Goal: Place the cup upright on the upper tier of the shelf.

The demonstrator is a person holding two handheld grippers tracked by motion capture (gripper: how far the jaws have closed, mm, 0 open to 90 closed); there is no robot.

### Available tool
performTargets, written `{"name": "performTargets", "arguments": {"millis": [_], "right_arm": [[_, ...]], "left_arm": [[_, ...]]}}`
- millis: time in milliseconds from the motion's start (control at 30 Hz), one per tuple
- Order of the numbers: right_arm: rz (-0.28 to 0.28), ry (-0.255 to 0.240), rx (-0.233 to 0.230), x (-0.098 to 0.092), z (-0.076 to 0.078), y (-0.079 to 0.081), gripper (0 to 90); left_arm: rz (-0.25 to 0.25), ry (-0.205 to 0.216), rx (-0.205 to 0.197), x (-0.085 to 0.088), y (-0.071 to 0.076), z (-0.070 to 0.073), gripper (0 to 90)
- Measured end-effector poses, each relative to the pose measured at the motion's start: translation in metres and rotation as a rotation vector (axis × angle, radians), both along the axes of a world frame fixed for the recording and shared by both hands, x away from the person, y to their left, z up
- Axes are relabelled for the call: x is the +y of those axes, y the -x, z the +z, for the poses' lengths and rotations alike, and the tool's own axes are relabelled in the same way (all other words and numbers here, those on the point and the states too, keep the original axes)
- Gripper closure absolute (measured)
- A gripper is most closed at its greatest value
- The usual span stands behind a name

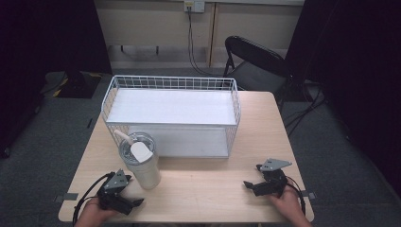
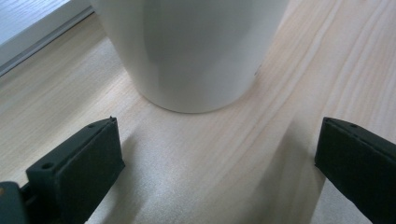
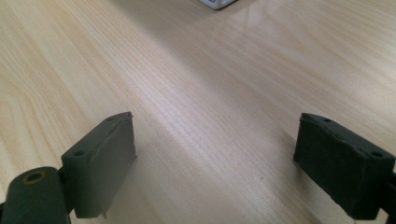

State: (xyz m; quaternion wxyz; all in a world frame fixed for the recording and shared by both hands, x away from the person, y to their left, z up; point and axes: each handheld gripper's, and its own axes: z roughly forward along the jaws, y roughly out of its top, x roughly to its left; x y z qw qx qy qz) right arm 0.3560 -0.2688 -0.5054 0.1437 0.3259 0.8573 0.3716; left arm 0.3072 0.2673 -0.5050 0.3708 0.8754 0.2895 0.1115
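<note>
While your left tongs (image 1: 135, 202) rest released on the tabletop (image 1: 203, 189), jaws spread wide and empty, the cream tumbler (image 1: 142, 165) stands upright just ahead of them, untouched. Your right tongs (image 1: 249, 185) lie equally released, well apart at the far side. Behind the tumbler sits the white wire basket (image 1: 172, 90).

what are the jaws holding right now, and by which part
Nothing is held. The left gripper stands open just short of the tumbler, not touching it; the right gripper is open over bare table.
</note>
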Motion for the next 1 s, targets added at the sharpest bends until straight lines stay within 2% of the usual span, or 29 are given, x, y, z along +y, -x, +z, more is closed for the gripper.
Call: {"name": "performTargets", "arguments": {"millis": [333,367,400,433,467,500,533,633,833,1000], "right_arm": [[0.0,-0.001,0.001,0.0,0.0,0.0,11.7],[0.0,-0.001,0.001,0.0,0.0,0.0,11.6],[-0.001,-0.001,0.001,0.0,0.0,0.0,11.6],[-0.002,-0.001,0.0,0.0,0.0,0.0,11.6],[-0.002,-0.001,0.0,0.0,0.0,0.0,11.6],[-0.002,-0.001,0.0,0.0,0.0,0.0,11.6],[-0.001,-0.001,0.001,0.0,0.0,0.0,11.6],[-0.002,-0.001,0.0,0.0,0.0,0.0,11.6],[-0.001,-0.001,0.001,0.0,0.0,0.0,11.6],[-0.001,-0.001,0.002,0.0,0.0,0.0,11.6]], "left_arm": [[0.031,-0.007,-0.002,0.003,-0.002,0.001,0.4],[0.031,-0.007,-0.002,0.003,-0.002,0.001,2.3],[0.054,-0.002,-0.007,0.006,-0.002,0.002,6.0],[0.073,0.007,-0.006,0.008,-0.002,0.004,9.6],[0.088,0.019,0.006,0.011,-0.003,0.005,16.1],[0.103,0.036,0.025,0.013,-0.004,0.006,18.4],[0.112,0.052,0.032,0.014,-0.004,0.008,17.2],[0.094,0.076,0.021,0.015,-0.003,0.015,16.9],[0.087,0.139,-0.02,0.013,-0.004,0.029,16.7],[0.086,0.202,-0.076,0.012,-0.003,0.041,16.4]]}}
